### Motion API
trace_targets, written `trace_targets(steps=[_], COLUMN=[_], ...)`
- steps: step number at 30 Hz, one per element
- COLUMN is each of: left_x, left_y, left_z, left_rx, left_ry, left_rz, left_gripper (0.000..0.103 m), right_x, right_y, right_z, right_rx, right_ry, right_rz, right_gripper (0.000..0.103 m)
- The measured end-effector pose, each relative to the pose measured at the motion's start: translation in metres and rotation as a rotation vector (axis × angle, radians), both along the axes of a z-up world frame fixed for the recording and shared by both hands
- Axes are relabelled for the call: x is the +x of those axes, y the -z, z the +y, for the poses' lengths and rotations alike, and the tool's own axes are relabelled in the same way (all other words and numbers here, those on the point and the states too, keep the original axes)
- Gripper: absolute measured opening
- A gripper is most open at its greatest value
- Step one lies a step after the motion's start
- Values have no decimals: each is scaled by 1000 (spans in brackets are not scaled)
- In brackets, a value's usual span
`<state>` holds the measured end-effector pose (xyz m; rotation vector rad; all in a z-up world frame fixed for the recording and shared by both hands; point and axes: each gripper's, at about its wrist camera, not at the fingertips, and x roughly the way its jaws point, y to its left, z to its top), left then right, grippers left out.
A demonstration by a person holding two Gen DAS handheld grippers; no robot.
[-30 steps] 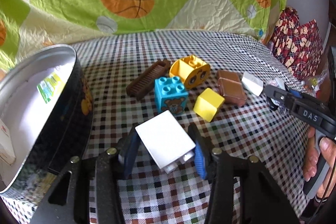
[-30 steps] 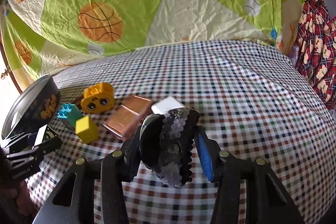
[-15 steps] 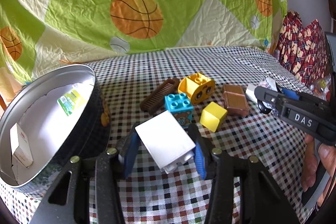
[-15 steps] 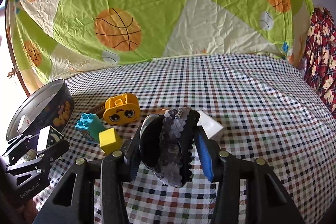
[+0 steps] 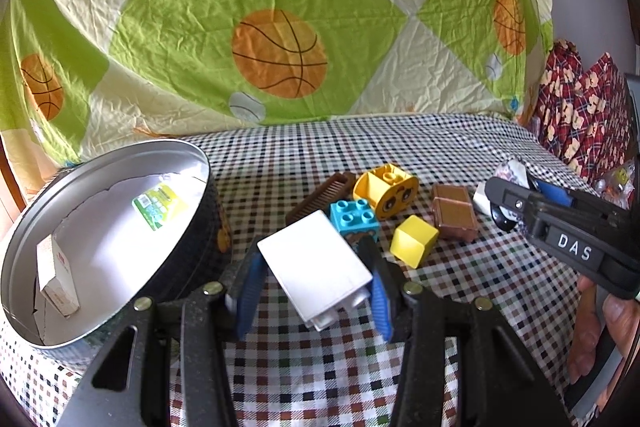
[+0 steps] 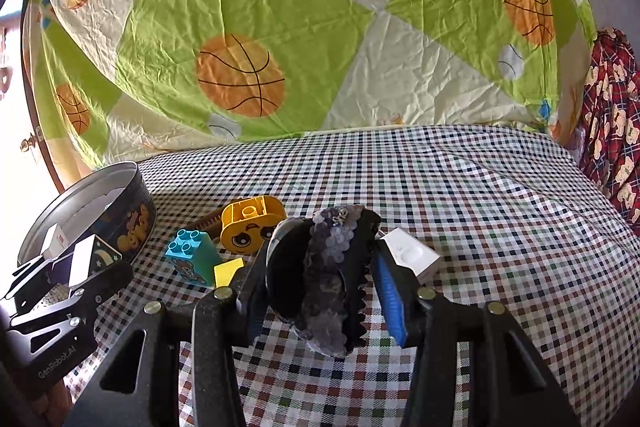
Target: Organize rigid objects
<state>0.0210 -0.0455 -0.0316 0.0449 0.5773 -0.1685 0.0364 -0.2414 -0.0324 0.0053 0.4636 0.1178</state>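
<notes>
My left gripper (image 5: 314, 273) is shut on a white block (image 5: 314, 267), held above the checked cloth beside the round metal tin (image 5: 60, 331). My right gripper (image 6: 320, 283) is shut on a black sequined hair claw (image 6: 324, 279). On the cloth lie a blue brick (image 5: 354, 215), a yellow face brick (image 5: 386, 187), a yellow cube (image 5: 414, 246), a brown chest (image 5: 454, 213) and a brown comb-like piece (image 5: 320, 197). A white block (image 6: 410, 255) lies just right of the claw. The right gripper (image 5: 516, 205) also shows at the right edge of the left wrist view.
The tin holds a small white box (image 5: 56, 275) and a green packet (image 5: 160, 205). A basketball-print sheet (image 5: 280, 27) hangs behind the table. Red patterned fabric (image 6: 612, 131) lies at the far right. A hand (image 5: 600, 343) grips the right tool.
Both grippers have lifted and tilted up with their objects still held, so the toys sit lower and farther off in both views. The tin now shows more of its inside.
</notes>
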Motion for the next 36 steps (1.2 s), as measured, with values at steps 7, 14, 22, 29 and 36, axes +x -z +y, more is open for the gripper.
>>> trace_targets(steps=[7, 14, 22, 29, 36], left_x=[-7, -10, -18, -23, -27], left_y=[-4, -6, -9, -12, -13], left_z=[3, 5, 5, 7, 11], left_rx=[-6, -12, -20, -31, -47], left_ry=[-16, -22, -21, -19, -43], left_rz=[-44, -62, -104, -133, -153], left_gripper=[46, 46, 46, 46, 46], right_x=[-8, -16, -25, -29, -35], right_y=[-4, -7, -9, -9, -10], right_z=[4, 17, 24, 34, 42], right_rx=[-1, -65, -91, -103, -113], right_ry=[-4, 2, 20, 13, 3], right_rz=[-49, -93, -140, -159, -185], right_gripper=[50, 50, 50, 50, 50])
